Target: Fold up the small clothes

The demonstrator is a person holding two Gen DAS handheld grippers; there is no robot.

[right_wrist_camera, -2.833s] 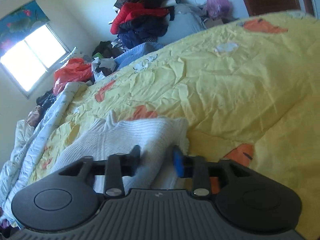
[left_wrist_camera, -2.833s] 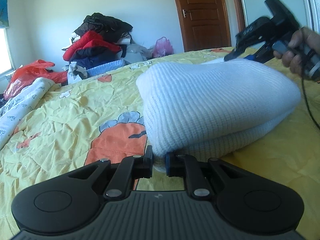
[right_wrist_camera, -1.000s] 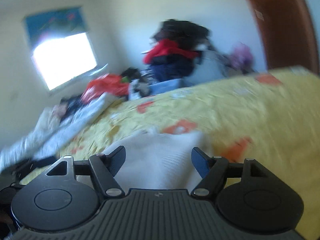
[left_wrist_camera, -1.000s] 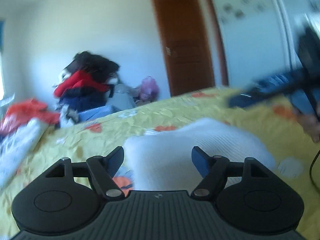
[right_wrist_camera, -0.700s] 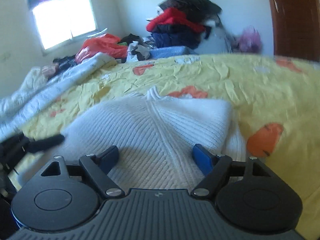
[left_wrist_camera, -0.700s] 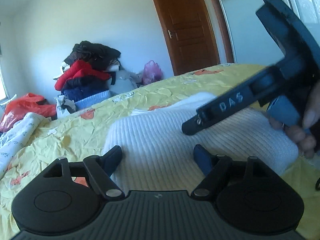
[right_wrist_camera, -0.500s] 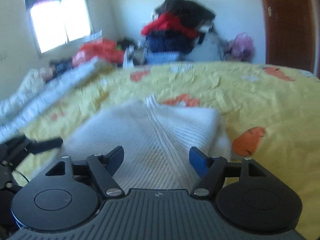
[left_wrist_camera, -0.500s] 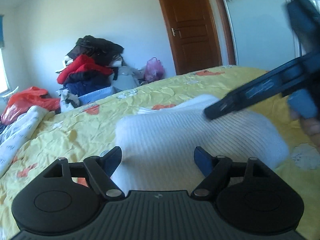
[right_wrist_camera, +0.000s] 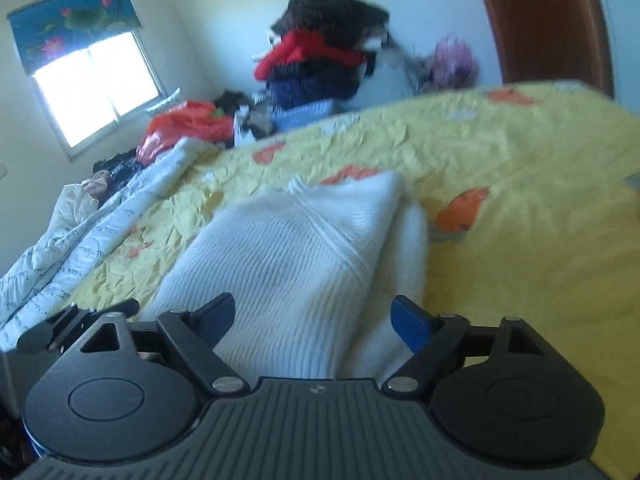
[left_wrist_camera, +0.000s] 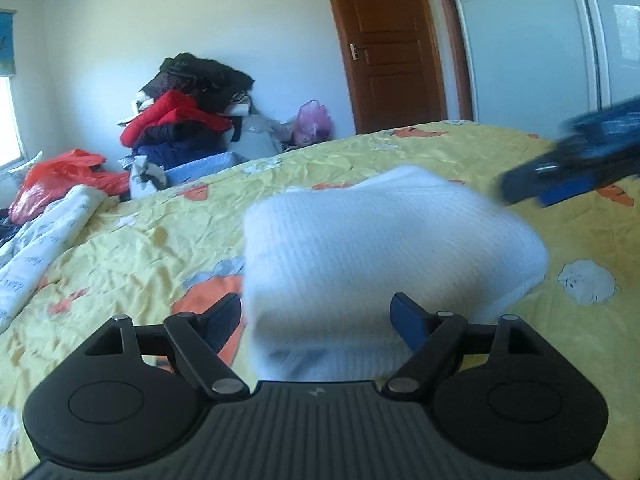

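A white ribbed knit garment (left_wrist_camera: 384,248) lies folded in a thick bundle on the yellow bedspread (left_wrist_camera: 132,240). My left gripper (left_wrist_camera: 318,316) is open, held just above the bundle's near end. My right gripper (right_wrist_camera: 312,318) is open over the other side of the same garment (right_wrist_camera: 296,256), holding nothing. The right gripper also shows blurred at the right edge of the left wrist view (left_wrist_camera: 576,172). Part of the left gripper shows at the lower left of the right wrist view (right_wrist_camera: 80,320).
A pile of red, black and navy clothes (left_wrist_camera: 180,120) stands by the far wall, with a pink bag (left_wrist_camera: 312,120) and a brown door (left_wrist_camera: 392,44). An orange plastic bag (left_wrist_camera: 60,176) and a white printed quilt (right_wrist_camera: 80,232) lie at the bed's left side.
Both grippers let go of the white garment and opened, then lifted back from it. The right gripper has swung away to the right in the left wrist view.
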